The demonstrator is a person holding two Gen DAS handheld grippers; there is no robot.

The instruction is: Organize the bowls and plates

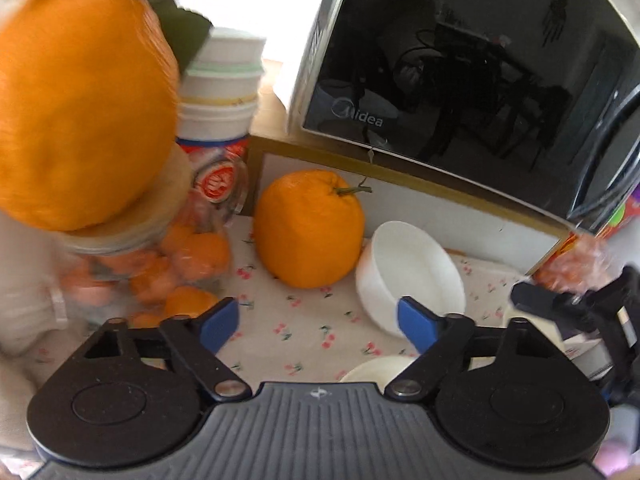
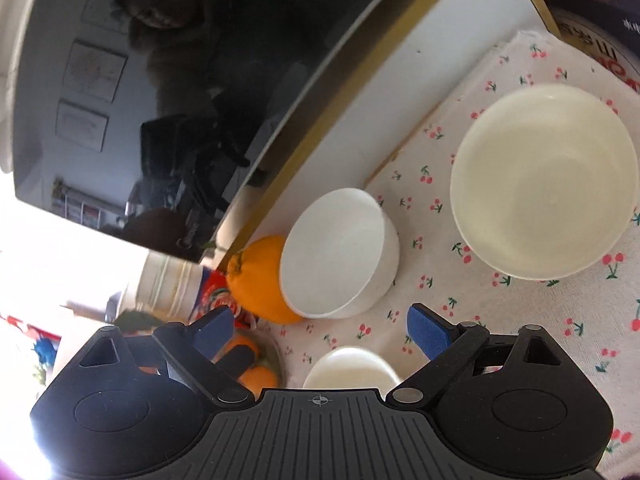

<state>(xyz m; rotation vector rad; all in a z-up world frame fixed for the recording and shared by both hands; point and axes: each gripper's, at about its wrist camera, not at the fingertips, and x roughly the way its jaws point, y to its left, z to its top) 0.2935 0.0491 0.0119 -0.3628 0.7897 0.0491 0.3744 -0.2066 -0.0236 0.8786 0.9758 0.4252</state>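
Reaching toward the small white bowl point(image 2: 340, 254) beside the orange point(image 2: 256, 284) on the cherry-print cloth point(image 2: 432, 200), both the left gripper point(image 1: 318, 322) and right gripper point(image 2: 320, 330) hang open and empty, so the next move probably calls for straddling its rim.

I've got daylight blowing out white beyond my left jaws, behind the stacked tubs point(image 1: 222, 80). The big orange point(image 1: 80, 100) up-left of them smears with motion blur, the jar point(image 1: 176, 256) below it too. The microwave door point(image 1: 460, 80) mirrors the room darkly. Fisheye bends every edge; the white bowl point(image 2: 340, 252) ahead of my right jaws stays sharp.
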